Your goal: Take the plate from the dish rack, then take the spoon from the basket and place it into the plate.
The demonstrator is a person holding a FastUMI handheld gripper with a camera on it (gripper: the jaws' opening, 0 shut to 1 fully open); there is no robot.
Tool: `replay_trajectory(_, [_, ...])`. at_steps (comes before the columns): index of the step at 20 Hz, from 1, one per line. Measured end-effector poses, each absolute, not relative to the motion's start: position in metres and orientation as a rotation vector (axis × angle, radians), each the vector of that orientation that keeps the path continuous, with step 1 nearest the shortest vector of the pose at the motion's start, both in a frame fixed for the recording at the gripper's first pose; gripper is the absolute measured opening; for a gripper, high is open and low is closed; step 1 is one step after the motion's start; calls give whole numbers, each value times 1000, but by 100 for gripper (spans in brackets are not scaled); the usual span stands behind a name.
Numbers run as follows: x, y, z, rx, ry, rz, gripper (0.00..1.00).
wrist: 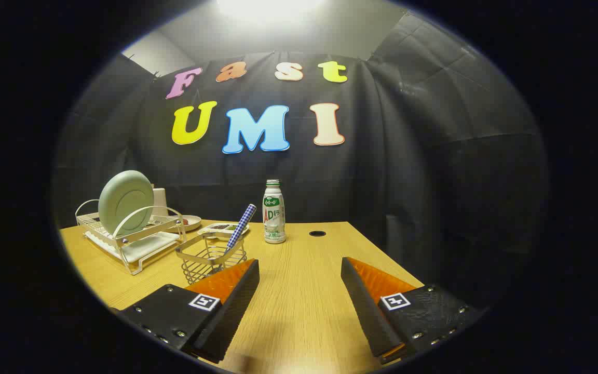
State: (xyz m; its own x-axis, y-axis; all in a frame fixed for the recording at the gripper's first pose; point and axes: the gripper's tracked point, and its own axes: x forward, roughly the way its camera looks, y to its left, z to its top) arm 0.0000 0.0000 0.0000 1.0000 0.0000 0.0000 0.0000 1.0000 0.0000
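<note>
pale green plate upright in white dish rack, checked-handled spoon leaning in wire basket

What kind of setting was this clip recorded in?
Most likely a staged recording booth, not a real kitchen: black cloth walls hang behind a wooden table bearing a dish rack with an upright plate, a wire basket and a bottle. The hand-held gripper is open above the table.
</note>
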Motion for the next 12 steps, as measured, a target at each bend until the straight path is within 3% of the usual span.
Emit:
replay_trajectory(7, [53,-26,44,8,-48,-110,97])
replay_trajectory(12, [10,-43,97,-33,-49,-241,98])
